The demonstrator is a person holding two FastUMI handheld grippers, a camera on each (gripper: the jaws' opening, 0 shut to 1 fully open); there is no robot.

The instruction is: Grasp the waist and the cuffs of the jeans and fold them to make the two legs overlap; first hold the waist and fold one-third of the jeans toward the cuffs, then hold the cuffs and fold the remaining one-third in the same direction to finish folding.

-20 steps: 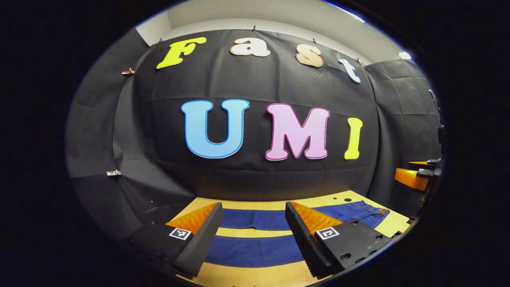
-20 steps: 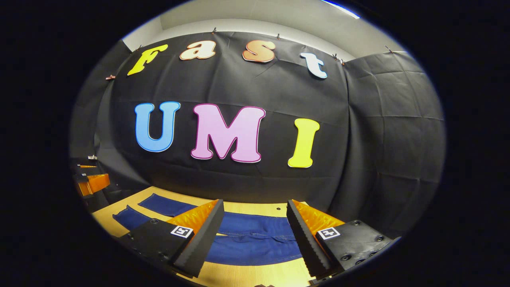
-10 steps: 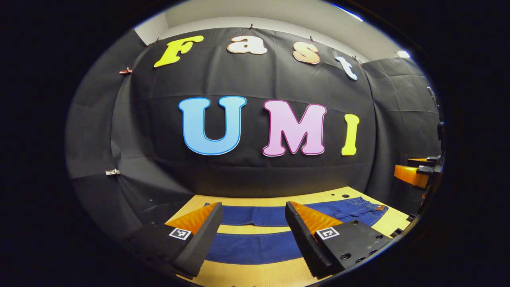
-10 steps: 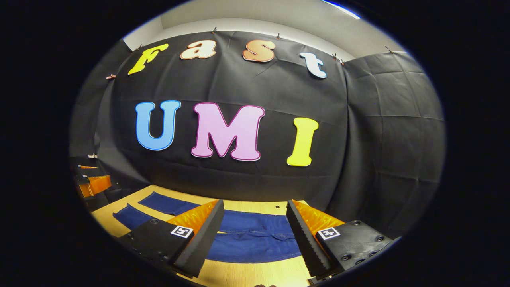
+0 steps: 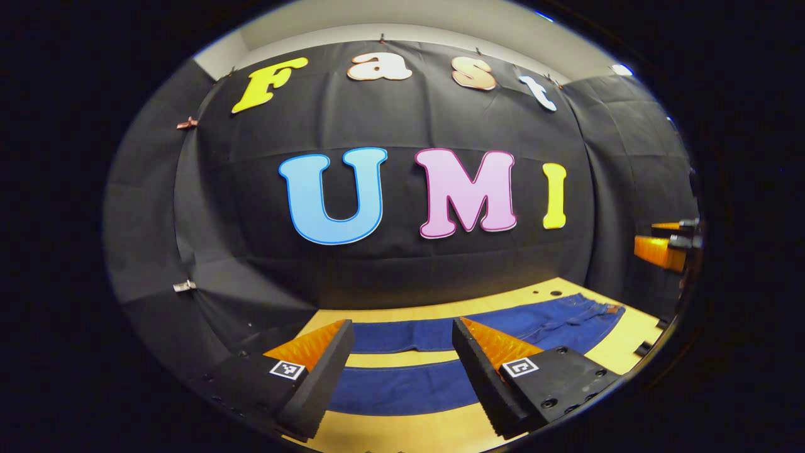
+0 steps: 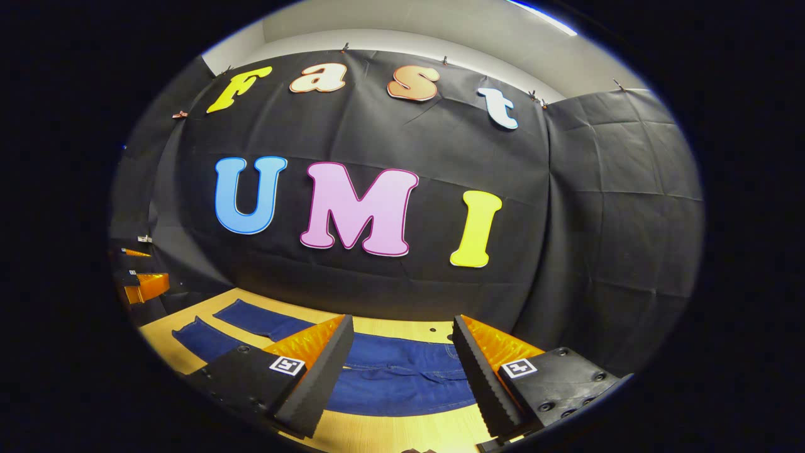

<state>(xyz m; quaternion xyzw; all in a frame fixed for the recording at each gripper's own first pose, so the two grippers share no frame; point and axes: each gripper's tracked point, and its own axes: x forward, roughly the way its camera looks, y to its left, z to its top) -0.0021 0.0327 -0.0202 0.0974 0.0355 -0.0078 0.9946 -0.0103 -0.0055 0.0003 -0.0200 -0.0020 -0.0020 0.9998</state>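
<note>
The left gripper point(image 5: 402, 358) is spread wide, nothing between its fingers, and hangs above the table point(image 5: 409, 434) clear of the cloth. Past its tips lie the jeans point(image 5: 402, 390), flat and unfolded on the wooden top. They are dark blue denim, and the two legs run side by side with a strip of bare wood between them. The waist point(image 5: 597, 314) lies off to the right in this view, with what looks like a small brown patch at the band, though it is too small to be sure.

The right gripper point(image 6: 402, 358) is likewise released and holds nothing, poised over the waist end. Between its fingers the denim shows stitched seams near the top of the garment. From there the legs stretch away to the left, ending in the cuffs point(image 6: 201, 330), which lie apart on the wood. At the far left edge of the right gripper view the other gripper shows beyond the cuffs.
</note>
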